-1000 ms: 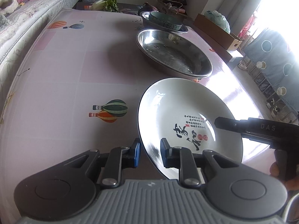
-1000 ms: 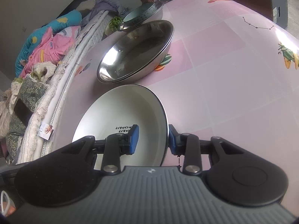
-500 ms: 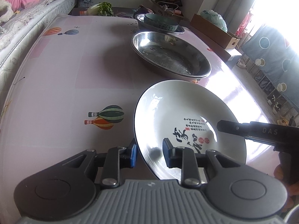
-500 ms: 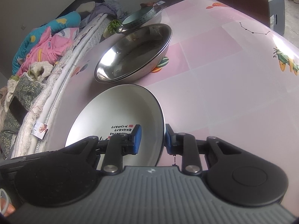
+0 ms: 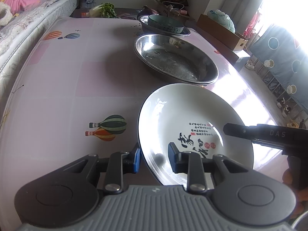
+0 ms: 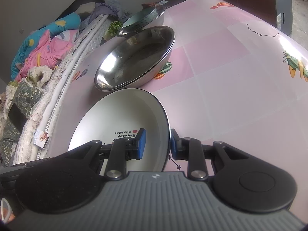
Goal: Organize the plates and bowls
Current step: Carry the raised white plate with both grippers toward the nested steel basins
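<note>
Left fingers (image 5: 154, 156): narrowly apart, straddling the rim of the white calligraphy-printed ceramic plate (image 5: 192, 115); contact unclear.
Right fingers (image 6: 156, 144): likewise straddling the opposite rim.
Surface (image 5: 67, 77): pink, balloon-printed.

My left tongs (image 5: 154, 156) have just eased apart a little around the near rim of the white plate (image 5: 192, 115), the inner pad now clear of its face. My right tongs (image 6: 157, 144) have just closed in on the plate's opposite rim, the gap between its pads narrower than before.
</note>
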The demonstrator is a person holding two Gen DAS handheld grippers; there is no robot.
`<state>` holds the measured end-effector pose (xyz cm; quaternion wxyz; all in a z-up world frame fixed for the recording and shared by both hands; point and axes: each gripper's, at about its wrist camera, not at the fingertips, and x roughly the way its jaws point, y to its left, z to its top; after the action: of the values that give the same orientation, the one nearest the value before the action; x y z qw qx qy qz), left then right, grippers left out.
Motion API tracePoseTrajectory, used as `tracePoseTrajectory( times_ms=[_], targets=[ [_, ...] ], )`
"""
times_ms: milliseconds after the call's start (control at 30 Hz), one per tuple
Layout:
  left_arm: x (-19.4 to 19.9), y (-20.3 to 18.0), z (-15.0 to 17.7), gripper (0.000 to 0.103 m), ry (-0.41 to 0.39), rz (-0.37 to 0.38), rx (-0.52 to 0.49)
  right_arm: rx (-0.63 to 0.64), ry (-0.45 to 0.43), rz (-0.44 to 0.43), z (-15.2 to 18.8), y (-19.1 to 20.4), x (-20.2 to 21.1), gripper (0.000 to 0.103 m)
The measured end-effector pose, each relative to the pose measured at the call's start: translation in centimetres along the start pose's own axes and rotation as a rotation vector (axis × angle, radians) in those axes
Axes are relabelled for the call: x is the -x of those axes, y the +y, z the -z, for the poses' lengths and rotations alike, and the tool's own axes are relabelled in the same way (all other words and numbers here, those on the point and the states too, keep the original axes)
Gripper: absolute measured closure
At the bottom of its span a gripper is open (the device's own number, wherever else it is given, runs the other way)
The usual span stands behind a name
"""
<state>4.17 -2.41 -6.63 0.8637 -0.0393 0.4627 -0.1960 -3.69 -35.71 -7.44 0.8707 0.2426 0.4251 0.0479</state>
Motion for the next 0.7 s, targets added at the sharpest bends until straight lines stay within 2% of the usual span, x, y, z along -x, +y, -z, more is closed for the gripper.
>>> tracePoseTrajectory(
  times_ms=[700],
  targets=[
    [-0.29, -0.09, -0.03, 0.072, 0.002, -0.005, -0.010, 0.004, -0.011, -0.005, 0.08, -0.10, 0.01, 0.078]
  ],
)
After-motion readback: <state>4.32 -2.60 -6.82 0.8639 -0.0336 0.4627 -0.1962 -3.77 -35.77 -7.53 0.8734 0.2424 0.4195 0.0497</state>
